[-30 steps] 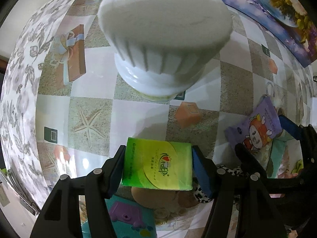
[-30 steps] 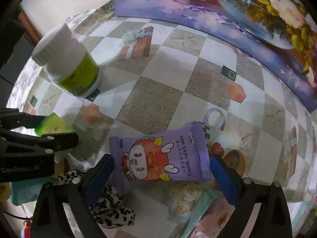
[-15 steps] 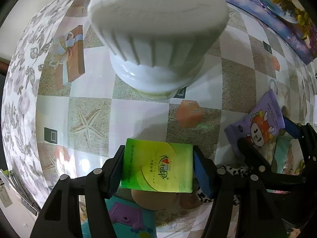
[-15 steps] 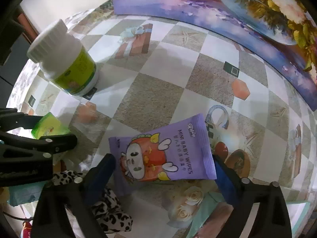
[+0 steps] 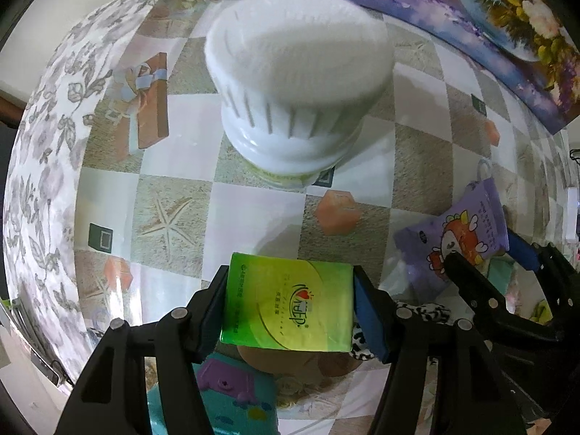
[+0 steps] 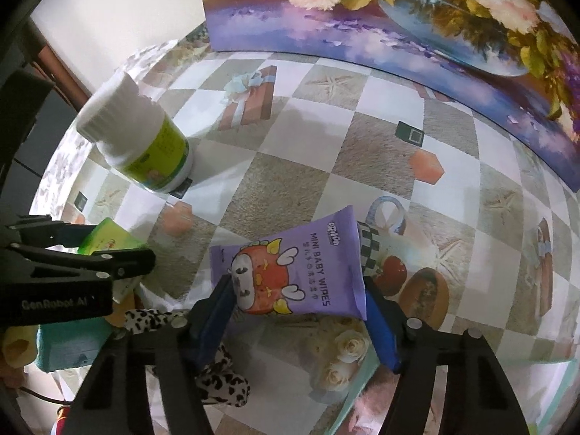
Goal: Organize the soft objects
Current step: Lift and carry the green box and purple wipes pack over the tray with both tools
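Since the earlier frame, the right gripper (image 6: 295,311) is narrowing around the purple wipes pack (image 6: 293,272), which is now tilted with its top corner toward one o'clock, while the left gripper (image 5: 290,308) is showing no change of grip.

Going left to right in the left wrist view: the left gripper is clamping the green tissue pack (image 5: 288,302) by its short ends, the pack's long axis running nine to three across the jaws, clear of the checked tablecloth (image 5: 174,217). The white bottle (image 5: 297,83) is standing at twelve o'clock from it. The purple wipes pack (image 5: 460,232) is lying at three o'clock, nearer the right hand.

In the right wrist view the jaws are closing with the wipes pack between them; both blue pads appear to be meeting its lower edges, the left one overlapping the printed face. The pack's long axis is running seven to one o'clock, so the grip is taken across its lower end only. Judgement: the skewed hold may let the soft pack swing or slip on lifting.
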`<state>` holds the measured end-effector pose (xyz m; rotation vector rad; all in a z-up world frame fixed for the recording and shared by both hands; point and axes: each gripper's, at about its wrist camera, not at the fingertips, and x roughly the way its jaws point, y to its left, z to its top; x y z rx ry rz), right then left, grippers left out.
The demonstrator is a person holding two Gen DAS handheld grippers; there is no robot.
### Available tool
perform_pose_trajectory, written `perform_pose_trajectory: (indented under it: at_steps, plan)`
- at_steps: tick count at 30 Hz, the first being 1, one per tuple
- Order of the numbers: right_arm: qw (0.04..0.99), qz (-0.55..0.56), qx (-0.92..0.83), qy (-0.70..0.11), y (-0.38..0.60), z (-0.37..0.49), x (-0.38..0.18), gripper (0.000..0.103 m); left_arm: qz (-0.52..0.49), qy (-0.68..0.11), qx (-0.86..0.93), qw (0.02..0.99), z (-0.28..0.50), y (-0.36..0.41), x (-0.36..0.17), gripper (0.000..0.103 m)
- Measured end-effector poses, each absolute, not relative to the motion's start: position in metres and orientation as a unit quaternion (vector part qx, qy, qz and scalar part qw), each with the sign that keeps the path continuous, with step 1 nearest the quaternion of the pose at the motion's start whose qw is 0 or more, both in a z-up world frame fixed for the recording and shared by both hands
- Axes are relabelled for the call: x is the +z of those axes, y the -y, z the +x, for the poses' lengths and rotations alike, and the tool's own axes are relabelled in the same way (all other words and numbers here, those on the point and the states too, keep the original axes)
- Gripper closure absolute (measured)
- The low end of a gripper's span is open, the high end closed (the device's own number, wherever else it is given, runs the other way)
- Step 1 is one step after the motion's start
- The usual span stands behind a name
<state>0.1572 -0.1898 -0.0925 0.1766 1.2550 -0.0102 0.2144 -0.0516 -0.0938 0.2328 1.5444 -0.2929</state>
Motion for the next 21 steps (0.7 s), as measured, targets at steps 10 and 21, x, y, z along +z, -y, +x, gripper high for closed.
perform_pose_trajectory:
  at_steps: [10, 21]
  plan:
    - [0.817, 0.115, -0.005, -0.565, 0.204, 0.135, -0.055, 0.037, 0.084, -0.686, -0.129, 0.711, 0.205, 0.037, -0.073, 0.038]
    - [0.831, 0.141, -0.013, -0.538, 0.215, 0.104, -0.013, 0.038, 0.068, -0.654, -0.131, 0.742, 0.178, 0.024, -0.021, 0.038]
